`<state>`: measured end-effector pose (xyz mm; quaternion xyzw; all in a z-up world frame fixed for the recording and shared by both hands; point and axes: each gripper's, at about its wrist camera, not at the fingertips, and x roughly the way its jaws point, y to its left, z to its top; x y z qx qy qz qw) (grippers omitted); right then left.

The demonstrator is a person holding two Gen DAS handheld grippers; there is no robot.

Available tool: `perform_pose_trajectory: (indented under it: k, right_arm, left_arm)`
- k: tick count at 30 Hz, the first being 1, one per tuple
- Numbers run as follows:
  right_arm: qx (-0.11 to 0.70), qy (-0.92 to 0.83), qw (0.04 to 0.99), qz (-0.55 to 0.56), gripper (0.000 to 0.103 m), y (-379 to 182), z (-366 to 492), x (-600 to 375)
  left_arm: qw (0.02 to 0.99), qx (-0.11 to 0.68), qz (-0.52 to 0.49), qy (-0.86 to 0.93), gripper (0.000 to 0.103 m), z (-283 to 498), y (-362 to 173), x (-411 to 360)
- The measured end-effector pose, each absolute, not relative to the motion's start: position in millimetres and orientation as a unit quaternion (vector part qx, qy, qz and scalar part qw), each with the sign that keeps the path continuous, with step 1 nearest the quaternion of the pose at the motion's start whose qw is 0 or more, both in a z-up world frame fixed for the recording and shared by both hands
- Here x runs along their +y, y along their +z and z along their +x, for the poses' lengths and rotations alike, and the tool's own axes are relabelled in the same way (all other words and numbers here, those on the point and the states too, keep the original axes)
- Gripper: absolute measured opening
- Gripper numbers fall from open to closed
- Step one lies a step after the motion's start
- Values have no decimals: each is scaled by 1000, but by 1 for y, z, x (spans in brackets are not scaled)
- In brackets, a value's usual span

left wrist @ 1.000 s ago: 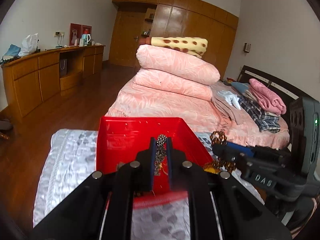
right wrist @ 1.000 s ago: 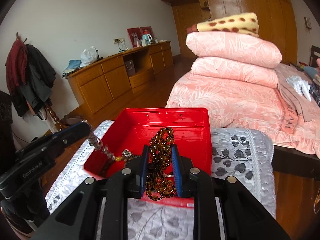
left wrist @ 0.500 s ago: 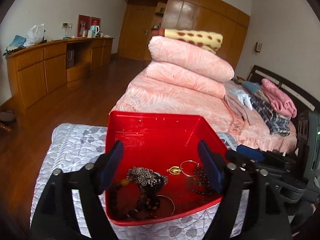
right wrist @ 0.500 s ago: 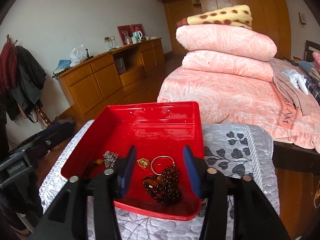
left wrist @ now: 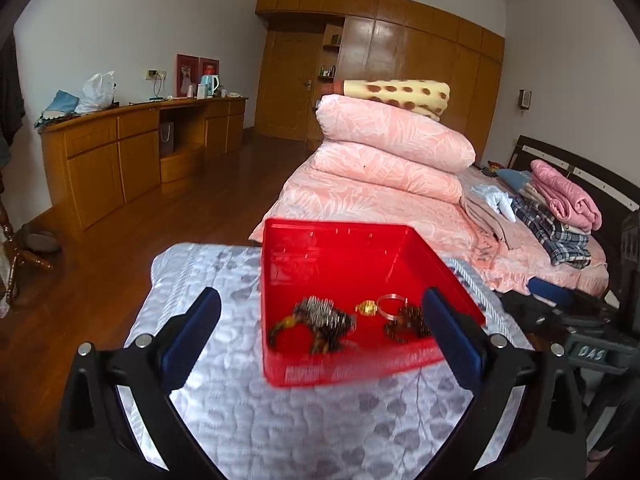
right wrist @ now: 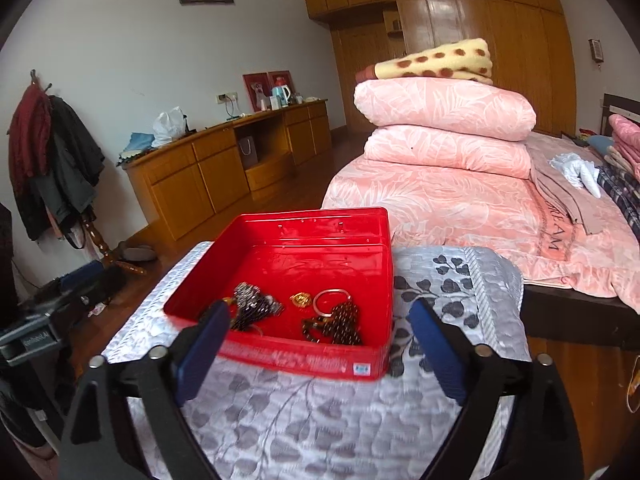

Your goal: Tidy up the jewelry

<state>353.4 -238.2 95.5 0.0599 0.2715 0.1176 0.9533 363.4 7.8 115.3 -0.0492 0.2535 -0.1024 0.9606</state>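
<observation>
A red box (left wrist: pixel 344 240) (right wrist: pixel 304 224) stands on a grey quilted cloth (left wrist: pixel 312 420) (right wrist: pixel 320 412). It holds a dark metal chain bundle (left wrist: pixel 324 320) (right wrist: pixel 252 304), a gold pendant (left wrist: pixel 367 307) (right wrist: pixel 301 300), a silver ring-shaped bangle (left wrist: pixel 390 304) (right wrist: pixel 330 300) and a brown bead bracelet (left wrist: pixel 408 320) (right wrist: pixel 340 322). My left gripper (left wrist: pixel 320 340) is wide open and empty, just in front of the box. My right gripper (right wrist: pixel 316 344) is wide open and empty, also in front of the box. The right gripper's body shows at the left view's right edge (left wrist: pixel 588 344).
A bed with pink quilts (left wrist: pixel 384 168) (right wrist: pixel 440 140) lies behind the cloth-covered surface. A wooden sideboard (left wrist: pixel 120 148) (right wrist: pixel 224 168) lines the left wall. A coat rack with clothes (right wrist: pixel 52 160) stands at the left. Wooden floor (left wrist: pixel 80 272) surrounds the surface.
Both grippers opened and dropped their jewelry into the red box, then drew back and up from it. The chain bundle and bead bracelet now lie in the box.
</observation>
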Motion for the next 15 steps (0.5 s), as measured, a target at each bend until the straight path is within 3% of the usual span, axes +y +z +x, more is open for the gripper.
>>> perform_pose_trajectory:
  k: [15]
  right_arm:
    - [223,122,966,47,96,108,274,-235]
  left_arm:
    - [976,203,-5,-80,97,281,126,-3]
